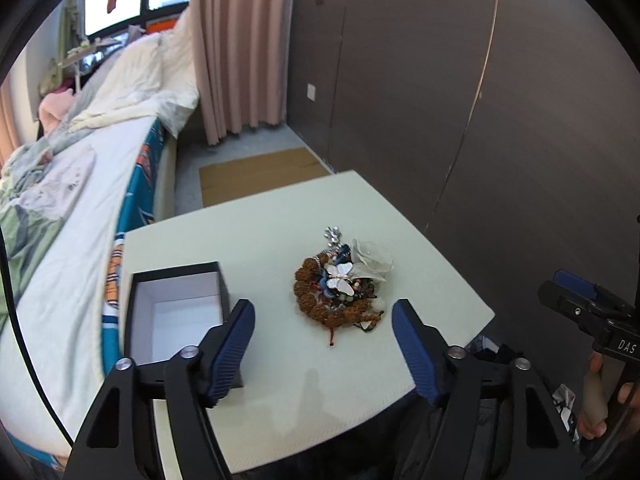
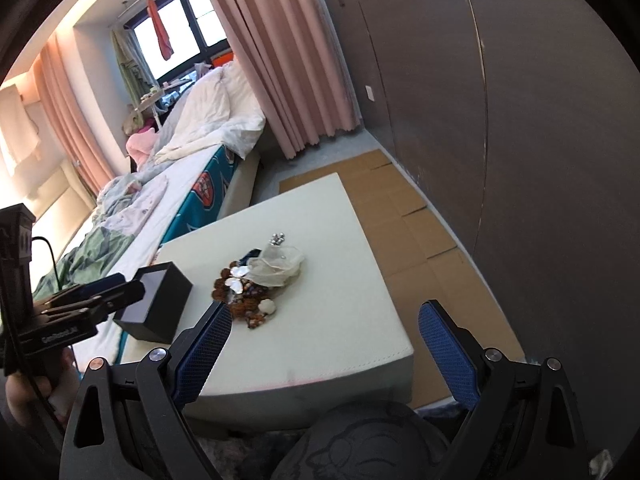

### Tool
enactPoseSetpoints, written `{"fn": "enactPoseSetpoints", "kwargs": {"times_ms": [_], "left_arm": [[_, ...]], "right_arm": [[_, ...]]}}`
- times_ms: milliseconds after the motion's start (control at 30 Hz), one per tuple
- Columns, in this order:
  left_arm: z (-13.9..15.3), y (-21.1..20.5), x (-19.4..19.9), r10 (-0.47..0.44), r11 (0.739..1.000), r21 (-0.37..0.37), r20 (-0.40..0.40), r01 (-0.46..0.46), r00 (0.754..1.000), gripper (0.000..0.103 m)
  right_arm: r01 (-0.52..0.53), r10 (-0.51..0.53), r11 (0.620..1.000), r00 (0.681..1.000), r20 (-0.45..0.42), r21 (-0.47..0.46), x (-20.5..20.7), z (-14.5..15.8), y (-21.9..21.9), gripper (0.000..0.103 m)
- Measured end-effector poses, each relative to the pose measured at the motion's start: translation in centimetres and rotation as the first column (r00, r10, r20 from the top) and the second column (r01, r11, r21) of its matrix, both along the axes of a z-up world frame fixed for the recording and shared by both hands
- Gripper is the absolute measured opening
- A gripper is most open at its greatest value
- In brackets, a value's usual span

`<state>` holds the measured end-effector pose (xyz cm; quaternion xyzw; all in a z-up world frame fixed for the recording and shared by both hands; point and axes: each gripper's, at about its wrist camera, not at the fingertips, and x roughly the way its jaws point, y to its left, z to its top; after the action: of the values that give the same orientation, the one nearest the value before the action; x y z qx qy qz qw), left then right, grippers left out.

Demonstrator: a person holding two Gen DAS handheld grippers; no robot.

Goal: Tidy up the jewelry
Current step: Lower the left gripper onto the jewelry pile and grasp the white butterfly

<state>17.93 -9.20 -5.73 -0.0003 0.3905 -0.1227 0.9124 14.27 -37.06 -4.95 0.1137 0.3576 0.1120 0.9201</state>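
With both the left claw (image 1: 323,318) and right claw (image 2: 325,322) apart and empty, grabbing the tangled jewelry pile (image 1: 340,288) risks dragging several pieces off the table (image 1: 260,240).

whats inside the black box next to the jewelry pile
The black box stands open with no lid on it. Its white lining and most of the floor show bare. The near corner of the floor is hidden behind the box wall and a finger of the left gripper.

Jewelry heap (image 1: 340,288) beside open box (image 1: 180,312)
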Motion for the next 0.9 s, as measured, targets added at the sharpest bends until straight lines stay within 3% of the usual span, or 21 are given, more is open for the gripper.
{"fn": "enactPoseSetpoints", "kwargs": {"times_ms": [167, 267, 433, 500, 700, 833, 900], "left_arm": [[-1.8, -1.8, 2.9, -0.033, 0.998, 0.049, -0.054, 0.036, 0.998, 0.066], [-3.2, -2.7, 4.6, -0.043, 0.995, 0.081, -0.095, 0.051, 0.995, 0.058], [-5.2, -4.0, 6.7, -0.055, 0.989, 0.128, -0.15, 0.075, 0.987, 0.055], [-5.9, -4.4, 7.5, -0.059, 0.986, 0.143, -0.169, 0.084, 0.984, 0.05], [-7.8, -5.3, 9.4, -0.056, 0.978, 0.183, -0.213, 0.097, 0.975, 0.048], [-8.2, -5.6, 10.2, -0.049, 0.976, 0.195, -0.215, 0.092, 0.975, 0.041], [-8.5, -5.8, 10.8, -0.047, 0.975, 0.2, -0.227, 0.093, 0.973, 0.03]], "right_arm": [[0.007, -0.006, 1.0, 0.999, -0.035, 0.023, 2.0, -1.7, -0.7, 0.095], [0.014, -0.012, 0.999, 0.998, -0.055, 0.04, 3.1, -2.8, -1.1, 0.095], [0.014, -0.01, 0.998, 0.997, -0.076, 0.053, 4.5, -4.2, -1.5, 0.095], [0.017, -0.011, 0.998, 0.996, -0.086, 0.066, 5.0, -4.9, -1.7, 0.095], [0.022, -0.012, 0.996, 0.994, -0.112, 0.085, 6.1, -6.4, -2.4, 0.095], [0.031, -0.019, 0.995, 0.992, -0.126, 0.099, 6.6, -7.1, -2.7, 0.095], [0.033, -0.019, 0.994, 0.991, -0.134, 0.103, 6.7, -7.4, -2.8, 0.095]]}}
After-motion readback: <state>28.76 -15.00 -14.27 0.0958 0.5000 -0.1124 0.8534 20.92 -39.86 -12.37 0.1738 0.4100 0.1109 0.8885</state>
